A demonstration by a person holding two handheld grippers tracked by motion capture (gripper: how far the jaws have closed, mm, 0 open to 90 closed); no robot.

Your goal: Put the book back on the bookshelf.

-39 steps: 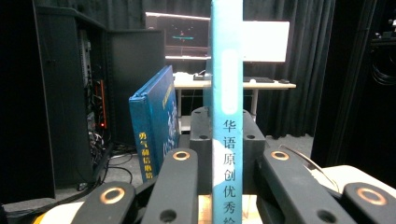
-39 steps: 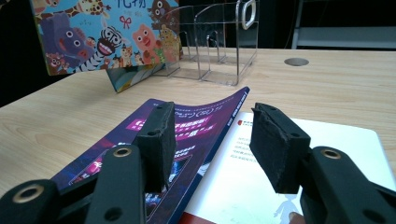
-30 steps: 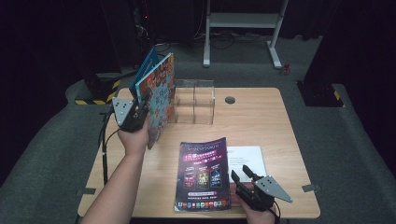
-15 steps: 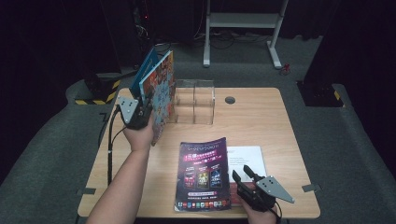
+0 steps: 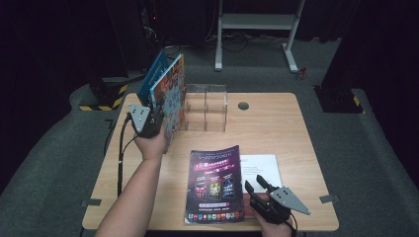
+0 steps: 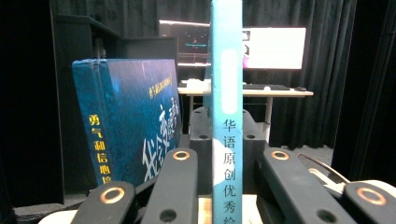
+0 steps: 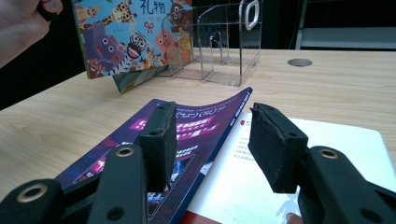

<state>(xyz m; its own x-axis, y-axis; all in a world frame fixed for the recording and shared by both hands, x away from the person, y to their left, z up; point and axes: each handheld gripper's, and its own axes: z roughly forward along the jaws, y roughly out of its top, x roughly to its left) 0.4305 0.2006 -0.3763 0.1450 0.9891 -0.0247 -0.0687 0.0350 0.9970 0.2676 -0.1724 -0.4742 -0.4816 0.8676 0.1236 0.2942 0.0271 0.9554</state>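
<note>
The left claw (image 5: pixel 154 117) grips the picture book (image 5: pixel 170 96) upright at the far left of the surface (image 5: pixel 276 128), beside the clear rack (image 5: pixel 206 106). The right claw (image 5: pixel 258 186) hovers open over the purple magazine (image 5: pixel 215 182).

Picture book (image 5: pixel 170 101): thin, teal spine, cartoon-animal cover | held upright, tilted, above the table's left edge | Second book (image 6: pixel 128 119): dark blue, yellow lettering, standing just beside it, toward the far-left corner
</note>
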